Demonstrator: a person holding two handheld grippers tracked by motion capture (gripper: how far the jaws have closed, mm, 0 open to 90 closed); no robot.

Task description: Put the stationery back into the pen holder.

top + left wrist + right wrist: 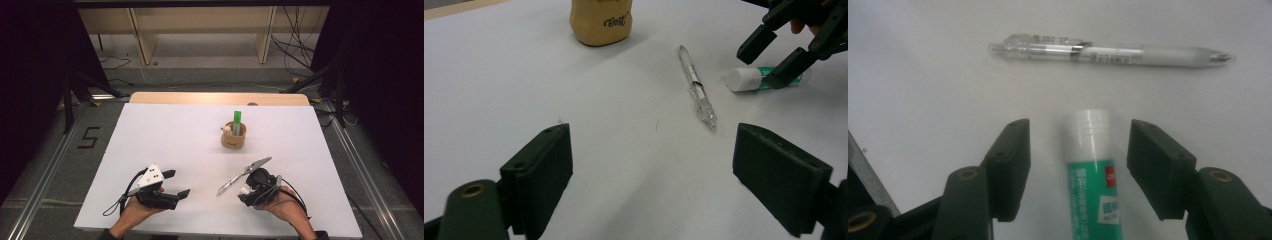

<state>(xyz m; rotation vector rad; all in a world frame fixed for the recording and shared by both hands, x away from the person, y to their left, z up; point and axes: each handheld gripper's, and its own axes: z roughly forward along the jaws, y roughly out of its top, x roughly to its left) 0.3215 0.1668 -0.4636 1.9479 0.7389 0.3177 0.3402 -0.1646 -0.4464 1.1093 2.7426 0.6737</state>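
A white surface (165, 145) carries 3 groups of things: a tan cup (233, 136) toward the far middle with a green marker (236, 120) standing in it, a clear pen (1108, 52), and a glue stick (1093, 170) with a white cap and green label.

The right tongs (1078, 165) sit low over the glue stick, which lies flat on the surface directly between the 2 black jaws. Its long axis runs parallel to the jaws, white cap pointing away from the hand. The jaws stand part open, a narrow gap showing on each side of the tube, so nothing is gripped yet. A straight squeeze across the tube looks like all that the pickup needs.

The pen lies just beyond the cap, crosswise to the glue stick and apart from it.

The left tongs (651, 170) rest near the front edge, jaws wide and empty, pointing across the surface toward the pen. In the left gripper view the glue stick (749, 78) lies well off, under the right tongs (774, 57). The right hand (282, 202) is plainly the nearer one.
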